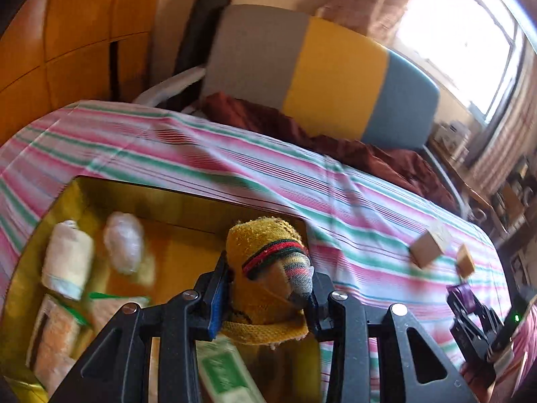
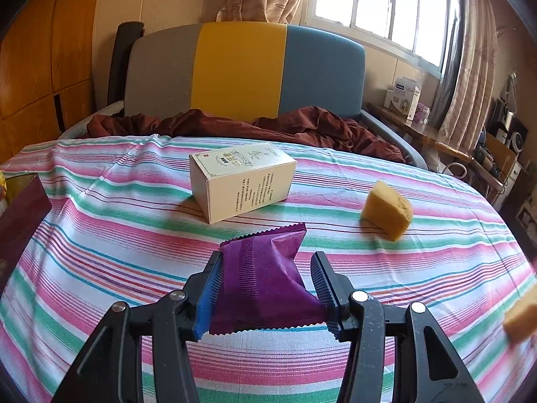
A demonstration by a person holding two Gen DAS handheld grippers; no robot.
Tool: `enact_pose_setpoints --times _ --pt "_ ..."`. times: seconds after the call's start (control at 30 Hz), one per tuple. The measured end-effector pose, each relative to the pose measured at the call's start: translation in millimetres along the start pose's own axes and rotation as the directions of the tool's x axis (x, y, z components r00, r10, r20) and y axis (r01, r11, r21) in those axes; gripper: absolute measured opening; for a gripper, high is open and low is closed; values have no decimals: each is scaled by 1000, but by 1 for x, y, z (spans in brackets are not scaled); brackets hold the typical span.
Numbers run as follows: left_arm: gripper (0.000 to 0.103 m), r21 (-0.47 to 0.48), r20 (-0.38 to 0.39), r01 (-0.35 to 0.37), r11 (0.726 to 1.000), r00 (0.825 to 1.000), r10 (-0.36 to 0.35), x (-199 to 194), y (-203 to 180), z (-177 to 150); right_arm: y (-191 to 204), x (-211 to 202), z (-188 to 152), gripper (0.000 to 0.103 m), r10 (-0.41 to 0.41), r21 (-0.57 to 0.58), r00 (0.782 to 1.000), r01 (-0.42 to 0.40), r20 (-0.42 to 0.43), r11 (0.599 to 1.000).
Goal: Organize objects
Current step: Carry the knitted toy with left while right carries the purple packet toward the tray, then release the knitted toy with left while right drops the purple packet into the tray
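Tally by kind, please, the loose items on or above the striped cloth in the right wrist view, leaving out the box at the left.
Yellow sponge pieces: 2
White carton: 1
Purple packet, in the right gripper: 1
Total: 4

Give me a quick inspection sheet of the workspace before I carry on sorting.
Surface: striped cloth over the bed, wrinkled.
Job's things: rolled sock above the yellow-lined box; purple packet; white carton and sponge loose on the cloth.
Clutter: rolled bundles already in the box.
Grippers: left gripper shut on the sock; right gripper shut on the packet.
Cables: nothing seen.
Surroundings: headboard, maroon blanket, window.
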State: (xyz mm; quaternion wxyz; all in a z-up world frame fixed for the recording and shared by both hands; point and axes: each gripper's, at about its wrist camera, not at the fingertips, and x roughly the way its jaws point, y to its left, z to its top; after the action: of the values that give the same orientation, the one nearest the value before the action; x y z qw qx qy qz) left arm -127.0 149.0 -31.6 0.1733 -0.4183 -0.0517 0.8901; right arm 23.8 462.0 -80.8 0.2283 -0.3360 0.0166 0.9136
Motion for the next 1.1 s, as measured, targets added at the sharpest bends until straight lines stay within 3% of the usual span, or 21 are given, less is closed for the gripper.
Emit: enact_pose_setpoints --times 0.23,0.4,0.47,0.87,1.1 --pt "39 -57 -62 -43 997 997 39 19 35 6 11 0 0 53 -22 -54 1000 22 -1 998" --pt "59 -109 -117 -96 989 990 83 27 57 5 14 1 -1 53 -27 -71 1000 27 -4 997" --pt "62 -126 -126 -101 987 988 85 27 63 3 14 2 -1 53 -31 -74 999 31 -7 997" --pt "63 -120 -39 -51 991 998 47 -20 67 -26 17 -4 -1 53 -34 -92 999 35 13 995" --pt "63 -83 5 5 997 1000 -4 -44 62 -48 24 -19 -1 53 33 -115 999 -30 27 993"
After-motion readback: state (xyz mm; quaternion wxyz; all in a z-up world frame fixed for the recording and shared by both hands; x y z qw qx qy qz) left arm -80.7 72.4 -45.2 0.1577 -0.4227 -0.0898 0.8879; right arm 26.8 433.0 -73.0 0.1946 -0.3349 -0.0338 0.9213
